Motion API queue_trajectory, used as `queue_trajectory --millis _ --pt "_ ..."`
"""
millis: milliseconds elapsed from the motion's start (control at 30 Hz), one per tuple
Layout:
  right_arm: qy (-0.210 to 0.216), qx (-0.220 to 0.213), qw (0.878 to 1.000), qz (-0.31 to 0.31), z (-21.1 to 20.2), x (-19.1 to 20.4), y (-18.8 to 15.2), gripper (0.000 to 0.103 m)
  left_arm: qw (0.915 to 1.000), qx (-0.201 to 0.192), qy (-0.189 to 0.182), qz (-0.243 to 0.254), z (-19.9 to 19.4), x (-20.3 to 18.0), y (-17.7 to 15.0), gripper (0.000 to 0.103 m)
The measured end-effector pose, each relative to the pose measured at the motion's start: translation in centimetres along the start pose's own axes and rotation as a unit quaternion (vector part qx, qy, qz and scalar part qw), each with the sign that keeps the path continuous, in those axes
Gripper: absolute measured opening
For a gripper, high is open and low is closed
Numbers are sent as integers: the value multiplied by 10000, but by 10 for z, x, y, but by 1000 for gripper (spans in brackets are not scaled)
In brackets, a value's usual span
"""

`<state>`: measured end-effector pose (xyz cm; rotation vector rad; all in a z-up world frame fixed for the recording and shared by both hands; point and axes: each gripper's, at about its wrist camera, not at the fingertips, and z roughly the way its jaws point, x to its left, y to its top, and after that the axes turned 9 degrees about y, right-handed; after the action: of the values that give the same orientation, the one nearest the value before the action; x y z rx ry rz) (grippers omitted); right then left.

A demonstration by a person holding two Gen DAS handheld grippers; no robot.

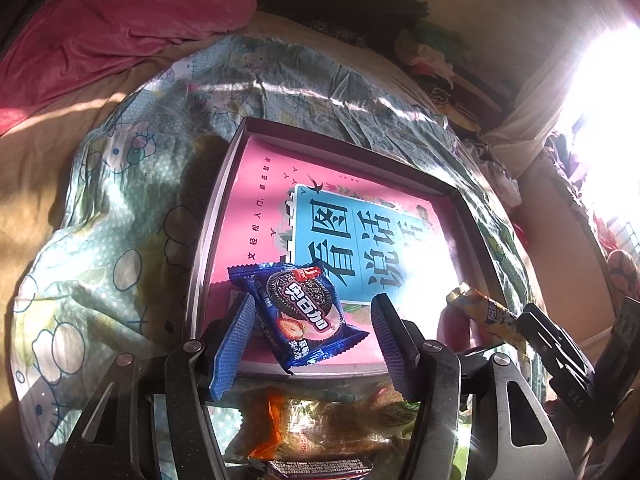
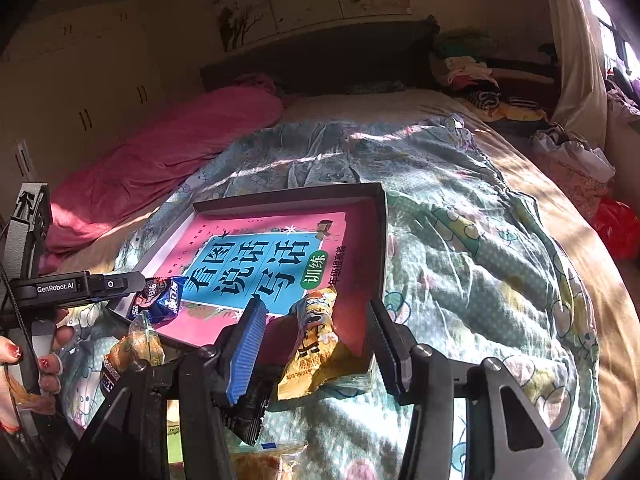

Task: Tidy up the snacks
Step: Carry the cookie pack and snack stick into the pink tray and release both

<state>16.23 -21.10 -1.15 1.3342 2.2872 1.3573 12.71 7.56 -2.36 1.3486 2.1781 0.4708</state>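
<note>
Lying between the left tongs [image 1: 312,332] is a blue cookie packet [image 1: 304,312], resting on the near edge of the shallow box [image 1: 216,216]; the tongs are standing spread, pads clear of the wrapper; beneath them, outside the box, loose snack packets [image 1: 320,420] are piling up on the bed quilt [image 1: 100,208]. Sitting between the right tongs [image 2: 316,344] is a yellow snack packet [image 2: 316,344], draping over the near box rim onto the quilt; these tongs are also standing spread, not pinching it. Beyond both tongs a pink book [image 2: 260,264] is covering the box floor. Left of the right tongs, a hand [image 2: 24,360] is gripping the other tool. Far beyond, a pink pillow [image 2: 168,148] is lying.
</note>
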Motion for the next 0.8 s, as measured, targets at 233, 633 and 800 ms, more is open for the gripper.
queue_trajectory --millis 233,633,800 --pt "236 1 9997 50 -15 6 -7 51 9999 54 -3 96 -6 -1 -7 63" --pt "365 149 9992 -34 -5 14 -12 51 9994 139 -66 318 -11 -9 -16 63" --pt "71 265 9989 -368 6 20 -12 51 9992 105 -74 373 -15 -11 -17 63"
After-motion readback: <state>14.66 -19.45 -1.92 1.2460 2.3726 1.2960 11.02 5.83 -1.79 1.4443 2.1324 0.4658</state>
